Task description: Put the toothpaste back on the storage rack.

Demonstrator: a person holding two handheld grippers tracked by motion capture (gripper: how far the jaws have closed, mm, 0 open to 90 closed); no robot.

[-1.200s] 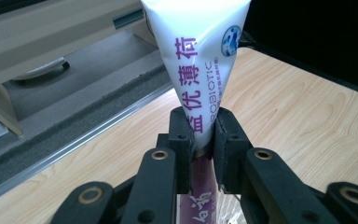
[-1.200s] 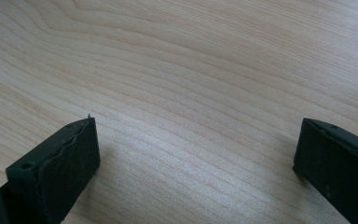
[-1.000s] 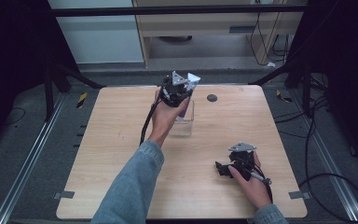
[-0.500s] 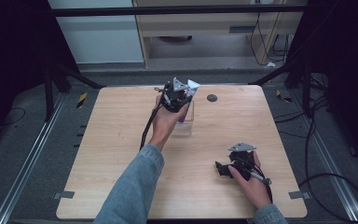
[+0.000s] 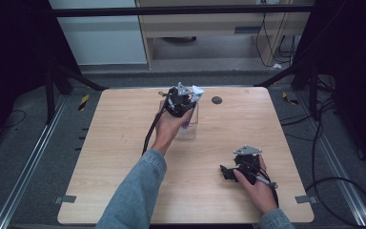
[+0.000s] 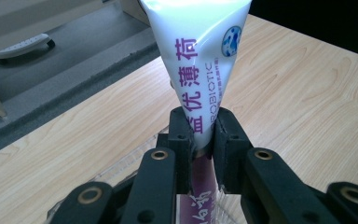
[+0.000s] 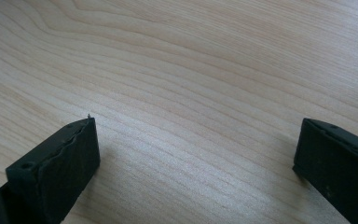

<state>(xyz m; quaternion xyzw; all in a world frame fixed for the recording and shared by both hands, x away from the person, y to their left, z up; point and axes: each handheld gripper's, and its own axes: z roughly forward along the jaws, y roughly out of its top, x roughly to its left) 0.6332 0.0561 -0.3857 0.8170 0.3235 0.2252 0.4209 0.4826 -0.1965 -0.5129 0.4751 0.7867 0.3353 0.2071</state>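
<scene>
A white and purple tube (image 6: 200, 60) with printed lettering is clamped between the jaws of my left gripper (image 6: 201, 135), its flat crimped end (image 5: 198, 92) pointing up and away. In the high view my left gripper (image 5: 185, 100) hovers over a clear plastic box (image 5: 190, 125) near the table's far middle, and the tube's purple lower part hangs in or just above that box. My right gripper (image 5: 228, 172) rests low on the wooden table (image 5: 114, 143) at the near right. Its jaws stand wide apart over bare wood (image 7: 196, 140) with nothing between them.
A small dark round spot (image 5: 216, 100) lies on the table just right of the box. Cables trail from both grippers. Dark frame posts and floor cables (image 5: 324, 119) surround the table, and a cabinet stands beyond its far edge.
The left hand with the tube has shifted slightly over the clear box. The right hand has stayed in place.
</scene>
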